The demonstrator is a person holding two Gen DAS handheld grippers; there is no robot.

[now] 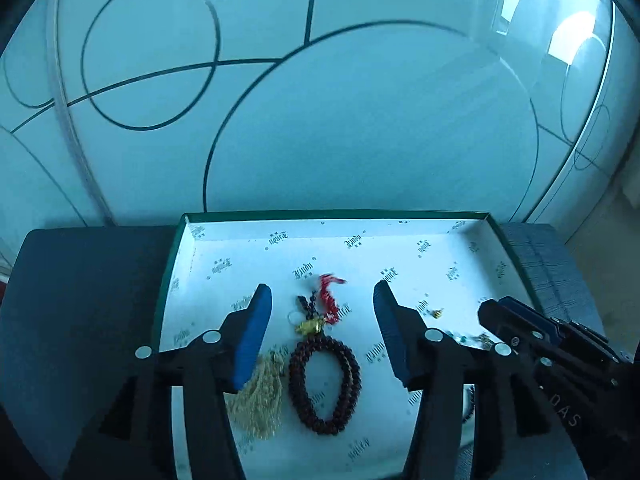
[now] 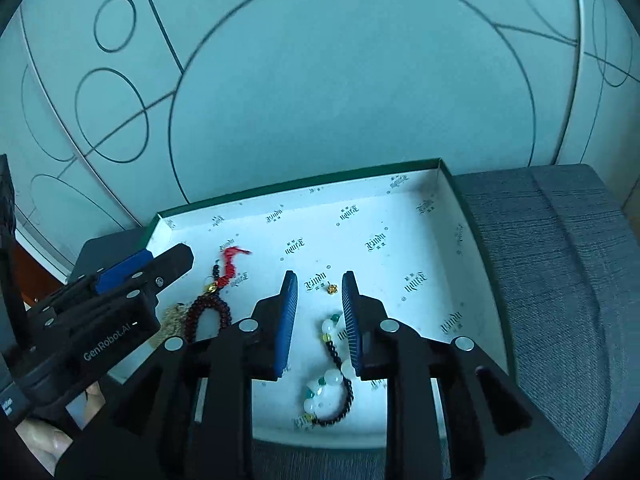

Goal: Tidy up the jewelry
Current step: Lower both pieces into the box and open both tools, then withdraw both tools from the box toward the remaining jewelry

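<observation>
The dark wooden bead bracelet [image 1: 325,388] lies flat on the printed white floor of the green-rimmed box [image 1: 332,214], low in the middle of the left wrist view, its red tassel [image 1: 330,294] and gold charm [image 1: 309,326] trailing upward. The left gripper [image 1: 322,330] straddles it with jaws released and standing wide, touching nothing; that looks like a fresh set-down, not a pick-up. A pale gold chain [image 1: 262,396] is heaped just to the left of the beads, partly under the left blue pad.

In the right wrist view, the white, green and black bead bracelet [image 2: 330,376] curls at lower centre of the same box. The right gripper [image 2: 320,320] has its jaws parted narrowly on either side, pads not visibly pressing. A small gold bead [image 2: 331,289] sits apart just above. The box rests on a grey cushion [image 2: 560,272].
</observation>
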